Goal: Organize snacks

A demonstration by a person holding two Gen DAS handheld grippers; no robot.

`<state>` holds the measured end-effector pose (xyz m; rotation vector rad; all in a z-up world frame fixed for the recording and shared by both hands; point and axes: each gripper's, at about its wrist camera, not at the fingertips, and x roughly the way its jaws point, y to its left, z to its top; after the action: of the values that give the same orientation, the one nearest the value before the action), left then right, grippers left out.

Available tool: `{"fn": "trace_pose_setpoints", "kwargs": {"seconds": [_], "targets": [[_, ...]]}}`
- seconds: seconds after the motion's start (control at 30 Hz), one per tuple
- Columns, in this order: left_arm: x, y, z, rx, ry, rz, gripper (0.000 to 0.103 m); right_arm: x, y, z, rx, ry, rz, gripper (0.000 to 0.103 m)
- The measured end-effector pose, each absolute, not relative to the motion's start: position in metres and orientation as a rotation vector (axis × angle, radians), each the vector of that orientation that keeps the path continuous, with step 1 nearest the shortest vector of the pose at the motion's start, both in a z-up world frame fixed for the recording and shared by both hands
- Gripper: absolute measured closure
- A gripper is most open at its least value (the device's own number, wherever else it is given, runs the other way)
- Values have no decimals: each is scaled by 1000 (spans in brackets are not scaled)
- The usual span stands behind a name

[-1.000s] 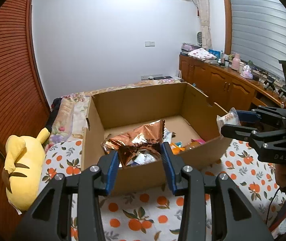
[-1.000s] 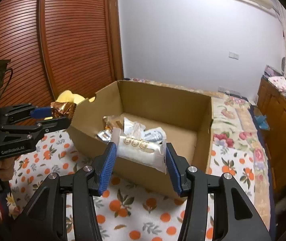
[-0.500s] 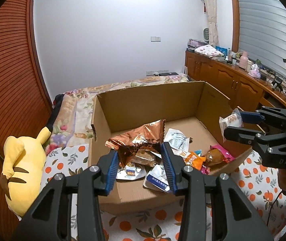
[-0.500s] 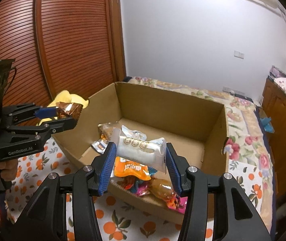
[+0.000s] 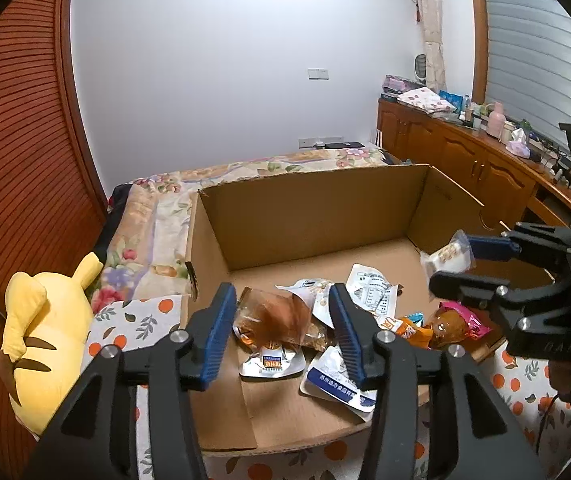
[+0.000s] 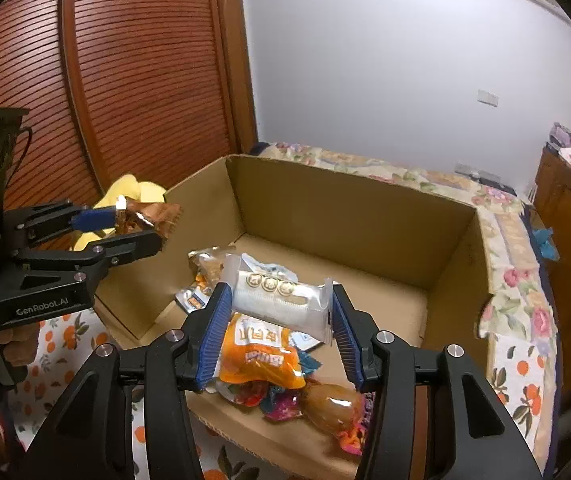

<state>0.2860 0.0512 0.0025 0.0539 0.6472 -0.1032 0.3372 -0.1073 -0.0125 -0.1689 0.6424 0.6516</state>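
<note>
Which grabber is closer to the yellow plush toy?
Left. The left gripper is over the box side next to the yellow plush toy; the right gripper is over the far side.

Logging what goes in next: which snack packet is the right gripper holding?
The white packet with three round gold emblems, clamped in the right gripper; the orange packet and the others lie loose in the cardboard box.

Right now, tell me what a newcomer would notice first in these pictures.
The open cardboard box on the orange-print bedspread, with snack packets heaped at its near end. Over it, the left gripper, jaws just widened, has a brown foil packet between them, and the right gripper holds a white packet.
</note>
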Motion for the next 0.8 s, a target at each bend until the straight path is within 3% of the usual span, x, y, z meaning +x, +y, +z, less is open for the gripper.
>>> {"fn": "trace_pose_setpoints", "kwargs": {"seconds": [0.23, 0.33, 0.8], "targets": [[285, 55, 0, 43, 649, -87, 50, 342, -98, -21, -174, 666, 667, 51], [283, 57, -1, 39, 649, -85, 50, 345, -95, -24, -172, 680, 666, 42], [269, 54, 3, 43, 639, -73, 43, 328, -109, -17, -158, 635, 614, 41]]}}
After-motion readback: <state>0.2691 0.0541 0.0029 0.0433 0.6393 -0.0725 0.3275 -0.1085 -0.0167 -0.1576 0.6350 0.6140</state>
